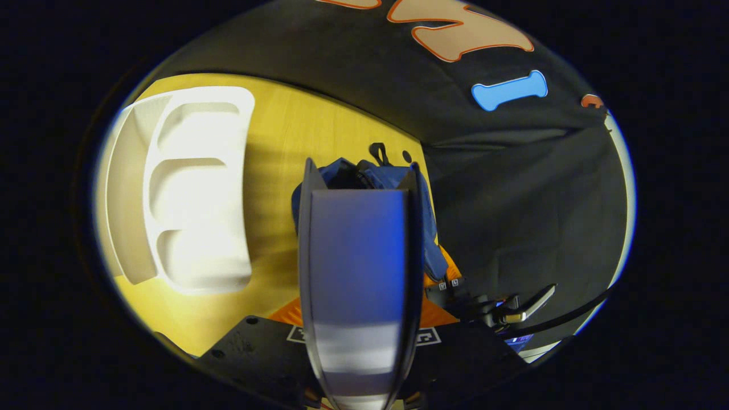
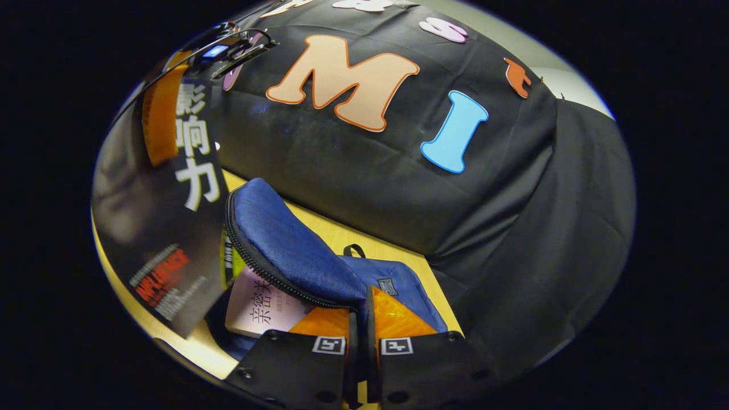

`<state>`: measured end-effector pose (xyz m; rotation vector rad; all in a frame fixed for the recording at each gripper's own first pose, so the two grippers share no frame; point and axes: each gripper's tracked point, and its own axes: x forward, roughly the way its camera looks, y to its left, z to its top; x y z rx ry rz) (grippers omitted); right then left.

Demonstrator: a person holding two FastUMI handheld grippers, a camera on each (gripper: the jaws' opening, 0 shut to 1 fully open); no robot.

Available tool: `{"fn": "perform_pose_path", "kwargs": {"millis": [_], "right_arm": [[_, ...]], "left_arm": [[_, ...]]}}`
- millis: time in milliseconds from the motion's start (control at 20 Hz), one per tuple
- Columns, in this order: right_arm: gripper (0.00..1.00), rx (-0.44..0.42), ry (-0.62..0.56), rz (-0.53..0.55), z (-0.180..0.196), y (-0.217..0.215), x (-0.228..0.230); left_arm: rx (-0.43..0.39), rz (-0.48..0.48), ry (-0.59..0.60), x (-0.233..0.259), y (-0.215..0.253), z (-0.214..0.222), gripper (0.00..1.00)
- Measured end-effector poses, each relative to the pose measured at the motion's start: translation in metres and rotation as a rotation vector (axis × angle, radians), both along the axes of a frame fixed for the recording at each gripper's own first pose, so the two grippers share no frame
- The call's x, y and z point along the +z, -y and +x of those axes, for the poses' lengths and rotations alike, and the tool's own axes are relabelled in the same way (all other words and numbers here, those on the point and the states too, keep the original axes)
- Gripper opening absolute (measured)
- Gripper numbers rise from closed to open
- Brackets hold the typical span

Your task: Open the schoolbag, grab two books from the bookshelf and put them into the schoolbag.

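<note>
Your schoolbag (image 2: 319,273) sits open right ahead of the right gripper (image 2: 360,364), whose fingers are nearly closed, pinching the flap edge. A pale book (image 2: 265,310) lies inside, to its left. Your left gripper (image 1: 359,273) clamps the dark book (image 2: 165,228) just above the bag, with the white bookshelf (image 1: 199,188) off to its left.

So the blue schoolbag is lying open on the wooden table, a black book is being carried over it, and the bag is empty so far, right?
Not quite: the schoolbag is not empty. The right gripper view shows a pale pink book already lying inside it, under the lifted flap. The rest holds: the bag lies open on the wooden table, and the left gripper holds the black book over it.
</note>
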<state>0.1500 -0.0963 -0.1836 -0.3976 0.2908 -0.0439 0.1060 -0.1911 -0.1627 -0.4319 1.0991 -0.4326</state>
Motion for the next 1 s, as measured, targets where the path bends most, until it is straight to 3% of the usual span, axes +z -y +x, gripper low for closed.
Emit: {"fn": "perform_pose_path", "kwargs": {"millis": [250,550,1000], "right_arm": [[0.08,0.005,0.001,0.035,0.005,0.007,0.005],[0.08,0.015,0.000,0.076,0.008,0.007,0.006],[0.09,0.023,-0.004,0.102,0.009,0.006,0.006]], "left_arm": [[0.008,-0.007,0.083,-0.027,0.008,0.016,0.40],[0.073,-0.139,0.147,-0.040,0.029,0.026,0.40],[0.280,-0.283,0.198,-0.051,0.022,0.055,0.43]]}}
